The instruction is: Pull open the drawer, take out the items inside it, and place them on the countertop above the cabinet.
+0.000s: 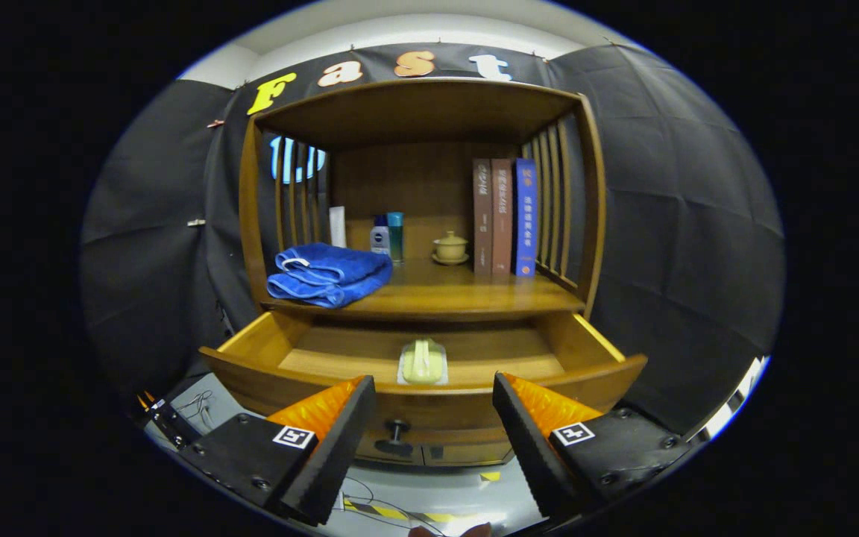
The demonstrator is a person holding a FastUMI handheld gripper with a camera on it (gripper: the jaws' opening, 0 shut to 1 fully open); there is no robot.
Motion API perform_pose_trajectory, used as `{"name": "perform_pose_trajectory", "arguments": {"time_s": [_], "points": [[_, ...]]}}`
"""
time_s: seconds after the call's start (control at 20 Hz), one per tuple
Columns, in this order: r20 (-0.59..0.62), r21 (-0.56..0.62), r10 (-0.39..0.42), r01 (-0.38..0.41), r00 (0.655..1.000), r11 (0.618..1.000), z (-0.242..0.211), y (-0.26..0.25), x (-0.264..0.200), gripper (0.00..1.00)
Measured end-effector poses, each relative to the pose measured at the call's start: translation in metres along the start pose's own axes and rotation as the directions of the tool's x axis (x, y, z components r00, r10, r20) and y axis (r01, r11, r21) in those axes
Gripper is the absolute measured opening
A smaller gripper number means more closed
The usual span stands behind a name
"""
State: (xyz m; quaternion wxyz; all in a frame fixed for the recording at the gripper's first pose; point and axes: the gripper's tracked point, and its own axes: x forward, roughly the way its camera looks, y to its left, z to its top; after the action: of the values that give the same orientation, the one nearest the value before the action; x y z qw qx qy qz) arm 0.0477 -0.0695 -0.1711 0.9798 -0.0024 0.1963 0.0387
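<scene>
Drawer (429, 388) stood pulled open at lower centre of the frame, its knob (397, 429) between the fingers. Gripper (434, 432) was spread wide and held nothing, probably backed off so it could clear the front panel before reaching in. 1 item, a pale pack (423, 362), lay just behind that panel, beyond the fingertips. Shelf (467, 292) above, the likely countertop, held a towel (327, 274) at left, 2 bottles (387, 239), a cup (450, 247) and 3 books (504, 216). The front panel hid the pack's near edge and the nearest strip of drawer floor; contents of the pack could not be made out.
</scene>
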Motion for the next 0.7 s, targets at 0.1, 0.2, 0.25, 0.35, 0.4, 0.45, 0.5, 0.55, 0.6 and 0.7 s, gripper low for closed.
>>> {"name": "perform_pose_trajectory", "arguments": {"time_s": [0.1,0.2,0.25,0.35,0.4,0.45,0.5,0.55,0.6,0.7], "points": [[-0.048,-0.019,0.018,-0.019,0.999,1.0,0.017,-0.002,0.02,1.0],[-0.149,-0.028,0.005,-0.009,0.989,1.0,0.014,-0.01,0.047,1.0],[-0.191,-0.014,0.013,-0.016,0.981,1.0,0.014,-0.008,0.061,1.0],[-0.278,0.004,0.022,-0.021,0.96,1.0,0.007,-0.005,0.089,1.0],[-0.321,-0.008,0.023,-0.027,0.947,1.0,0.001,-0.002,0.104,1.0],[-0.361,-0.022,0.013,-0.022,0.932,0.999,-0.007,-0.005,0.116,1.0],[-0.399,-0.029,0.003,-0.016,0.917,0.999,-0.016,-0.003,0.13,1.0],[-0.431,-0.021,0.005,-0.015,0.902,1.0,-0.024,0.002,0.144,1.0],[-0.458,-0.012,0.007,-0.014,0.889,1.0,-0.032,0.006,0.156,1.0],[-0.513,-0.034,-0.017,-0.001,0.858,0.999,-0.05,0.01,0.176,0.92]]}}
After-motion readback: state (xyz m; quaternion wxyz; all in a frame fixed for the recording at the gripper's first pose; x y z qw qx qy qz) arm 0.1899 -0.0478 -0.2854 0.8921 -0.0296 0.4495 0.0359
